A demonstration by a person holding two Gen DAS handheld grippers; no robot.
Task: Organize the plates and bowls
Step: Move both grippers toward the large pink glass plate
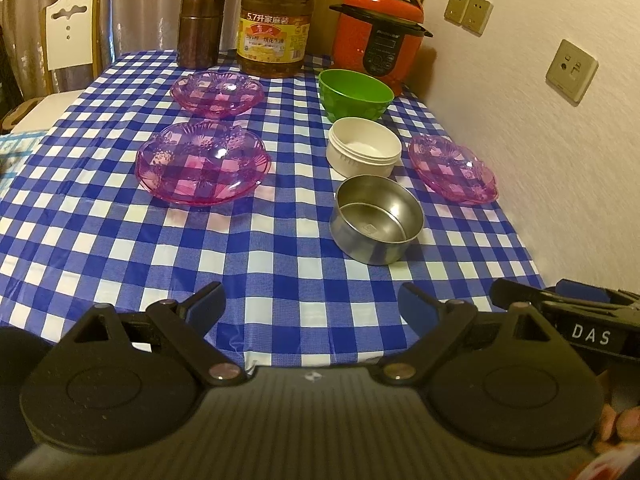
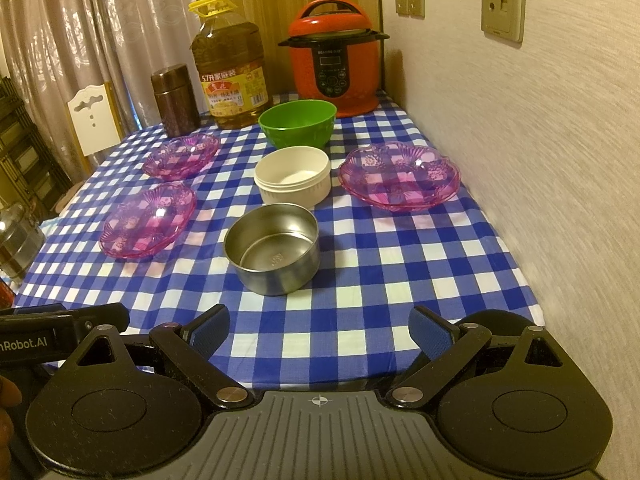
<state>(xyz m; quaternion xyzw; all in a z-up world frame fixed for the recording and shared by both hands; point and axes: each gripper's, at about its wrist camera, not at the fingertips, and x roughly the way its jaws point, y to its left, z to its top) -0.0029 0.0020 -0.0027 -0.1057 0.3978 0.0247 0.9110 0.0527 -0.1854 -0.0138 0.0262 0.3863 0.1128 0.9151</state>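
Note:
Three pink see-through plates lie apart on the blue checked tablecloth: near left (image 1: pixel 202 162) (image 2: pixel 148 219), far left (image 1: pixel 217 92) (image 2: pixel 182 156), and right by the wall (image 1: pixel 452 168) (image 2: pixel 399 176). Down the middle stand a steel bowl (image 1: pixel 376 219) (image 2: pixel 273 249), a white bowl (image 1: pixel 363 146) (image 2: pixel 293 176) and a green bowl (image 1: pixel 355 94) (image 2: pixel 298 123). My left gripper (image 1: pixel 312 304) and right gripper (image 2: pixel 320 326) hover open and empty over the table's near edge, short of the steel bowl.
At the back stand a red pressure cooker (image 1: pixel 380 32) (image 2: pixel 334 66), a large oil bottle (image 1: pixel 274 20) (image 2: pixel 230 76) and a brown canister (image 1: pixel 200 28) (image 2: pixel 174 100). A wall (image 2: pixel 520 140) runs along the right side. A white chair (image 1: pixel 70 36) stands beyond the far left corner.

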